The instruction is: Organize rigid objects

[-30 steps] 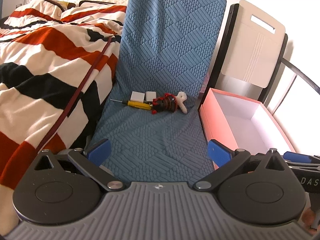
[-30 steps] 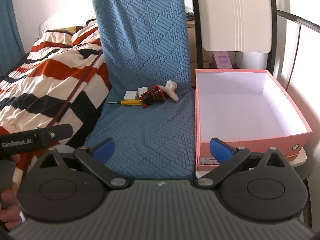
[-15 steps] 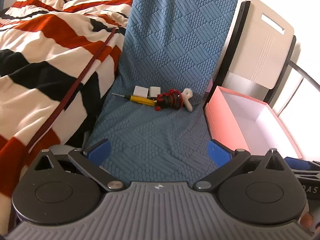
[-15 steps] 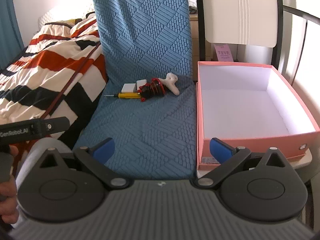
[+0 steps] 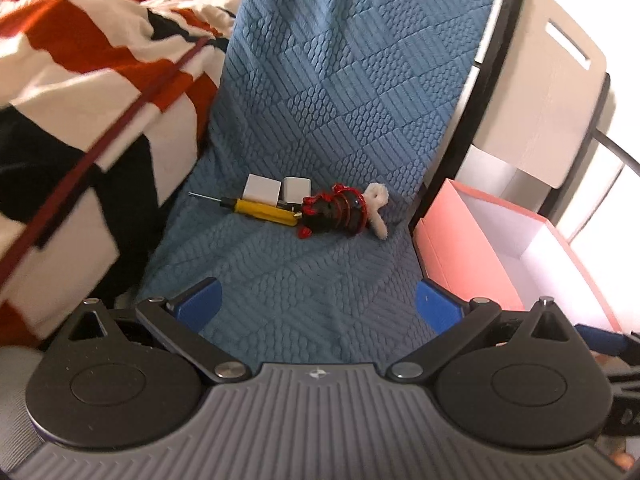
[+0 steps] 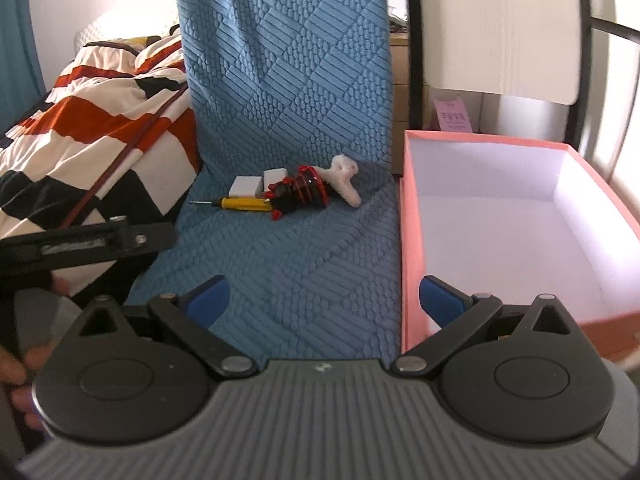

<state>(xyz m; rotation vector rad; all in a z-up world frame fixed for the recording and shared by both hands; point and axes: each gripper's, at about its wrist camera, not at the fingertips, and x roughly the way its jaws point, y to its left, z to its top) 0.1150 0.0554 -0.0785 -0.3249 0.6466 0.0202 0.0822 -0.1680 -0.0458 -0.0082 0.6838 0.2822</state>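
A small heap lies at the back of a blue quilted chair seat (image 5: 304,280): a yellow screwdriver (image 5: 260,209), two white blocks (image 5: 262,189), a black-and-red toy (image 5: 334,212) and a white fuzzy piece (image 5: 377,206). The right wrist view shows the same screwdriver (image 6: 244,203), toy (image 6: 300,192) and white blocks (image 6: 245,186). An empty pink box (image 6: 516,216) with a white inside stands to the right of the seat. My left gripper (image 5: 318,304) and right gripper (image 6: 324,300) are both open, empty, and well short of the heap.
A bed with a red, black and white striped blanket (image 5: 80,80) borders the seat on the left. A dark red cord (image 5: 100,148) runs across it. A white chair back (image 5: 552,80) in a black frame rises behind the pink box (image 5: 472,256). A hand (image 6: 24,372) holds the left tool.
Both grippers have moved forward toward the heap, which looks larger now. Their jaws stay open. Nothing on the seat has moved.
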